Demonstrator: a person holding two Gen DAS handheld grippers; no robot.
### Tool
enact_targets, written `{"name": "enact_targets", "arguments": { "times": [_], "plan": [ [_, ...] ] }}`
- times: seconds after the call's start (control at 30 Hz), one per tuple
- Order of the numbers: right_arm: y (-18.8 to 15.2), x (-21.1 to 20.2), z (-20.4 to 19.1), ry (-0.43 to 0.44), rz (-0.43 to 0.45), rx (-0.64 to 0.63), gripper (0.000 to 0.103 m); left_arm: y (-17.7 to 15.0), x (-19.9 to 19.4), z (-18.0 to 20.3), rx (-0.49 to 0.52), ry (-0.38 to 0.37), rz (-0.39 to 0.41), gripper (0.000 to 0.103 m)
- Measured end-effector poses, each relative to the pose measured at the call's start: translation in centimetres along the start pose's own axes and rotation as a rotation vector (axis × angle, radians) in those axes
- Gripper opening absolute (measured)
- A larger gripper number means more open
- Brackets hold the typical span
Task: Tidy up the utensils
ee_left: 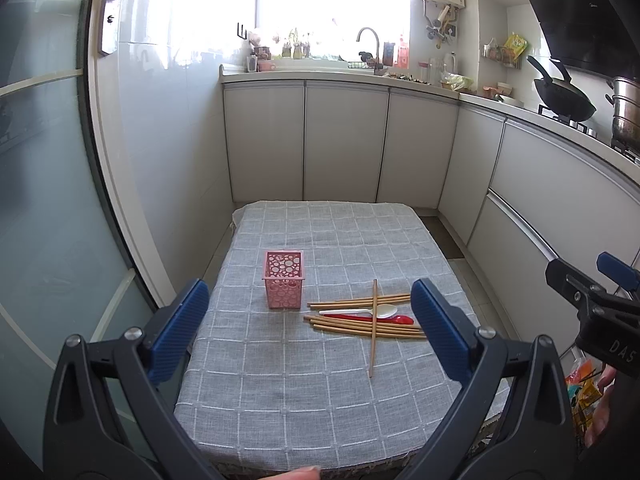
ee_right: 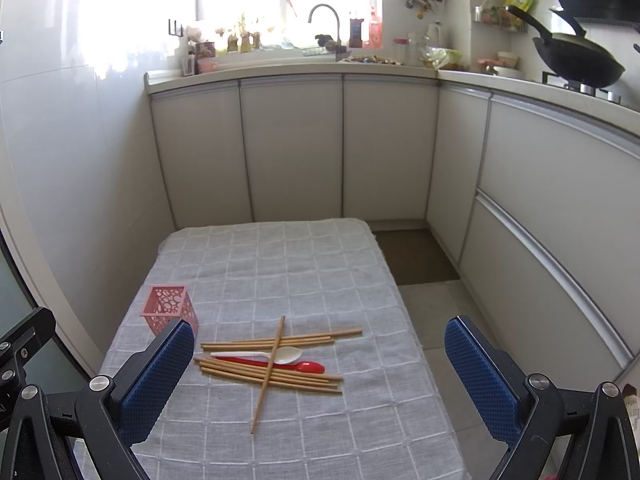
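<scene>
Pre-grasp: left gripper (ee_left: 308, 328) and right gripper (ee_right: 320, 380) both spread wide, empty; chopsticks (ee_right: 276, 368) and spoons (ee_right: 280, 358) loose right of pink holder (ee_left: 283, 279); next, pinch the crossing stick.

Grey checked table (ee_left: 280, 392) bears pink holder (ee_left: 283, 279), chopsticks (ee_left: 360, 326), spoons (ee_left: 362, 312).

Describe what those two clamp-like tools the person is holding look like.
Each gripper, left and right, has a black angular plastic frame with triangular cut-outs and silver round bolts. Its two fingers carry ribbed dark-blue pads. The right gripper's body bears white lettering reading "DAS". No cables show.
</scene>
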State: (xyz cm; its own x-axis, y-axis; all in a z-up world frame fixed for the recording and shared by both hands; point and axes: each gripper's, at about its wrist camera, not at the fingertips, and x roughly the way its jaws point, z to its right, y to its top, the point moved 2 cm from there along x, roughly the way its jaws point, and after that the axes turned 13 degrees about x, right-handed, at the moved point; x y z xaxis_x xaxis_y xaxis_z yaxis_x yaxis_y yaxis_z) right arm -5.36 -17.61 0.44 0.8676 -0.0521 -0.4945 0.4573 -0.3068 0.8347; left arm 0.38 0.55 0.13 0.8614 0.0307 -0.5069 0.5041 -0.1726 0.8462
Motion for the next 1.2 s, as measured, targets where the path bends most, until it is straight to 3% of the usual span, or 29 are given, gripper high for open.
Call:
{"name": "enact_targets", "arguments": {
  "times": [1.2],
  "plan": [
    [0.01, 0.13, -0.08, -0.011, -0.001, -0.003, 0.103, 0.13, 0.38, 0.03, 0.004, 0.0, -0.004, 0.101]
  ]
}}
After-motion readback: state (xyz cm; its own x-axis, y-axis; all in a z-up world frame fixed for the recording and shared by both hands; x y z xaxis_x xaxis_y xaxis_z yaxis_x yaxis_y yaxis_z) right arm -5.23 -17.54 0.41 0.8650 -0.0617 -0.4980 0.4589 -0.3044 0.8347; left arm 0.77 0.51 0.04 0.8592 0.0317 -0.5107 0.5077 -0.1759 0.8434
